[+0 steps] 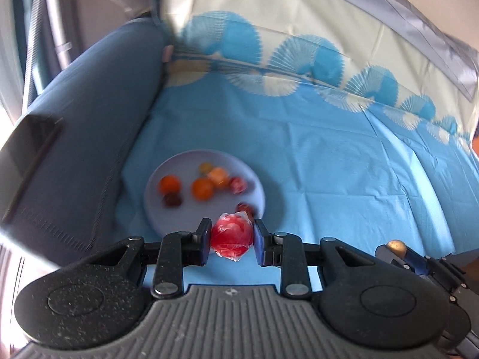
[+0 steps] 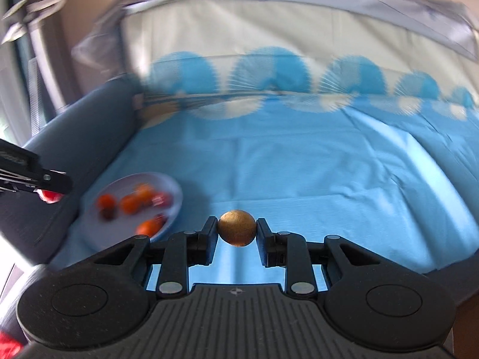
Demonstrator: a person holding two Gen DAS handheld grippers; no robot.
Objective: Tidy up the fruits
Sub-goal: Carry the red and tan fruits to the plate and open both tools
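**Both grippers carry fruit toward the plate**

Left wrist view: the left gripper (image 1: 231,240) is clamped on a round red fruit wrapped in clear crinkled plastic (image 1: 230,237), held above the near rim of the pale lavender round plate (image 1: 155,191) on the light blue tablecloth (image 1: 329,164). The plate already holds several small orange and dark red fruits (image 1: 203,189). To finish this step well, I would bring the red fruit over a bare patch of the plate, lower it close before letting go, and avoid knocking the fruits near the rim, since round pieces roll easily.

Right wrist view: the right gripper (image 2: 236,233) is closed narrowly on a small round golden-brown fruit with a rough skin (image 2: 236,228), both pads touching its sides. The plate lies well to its left, so it needs carrying across first.
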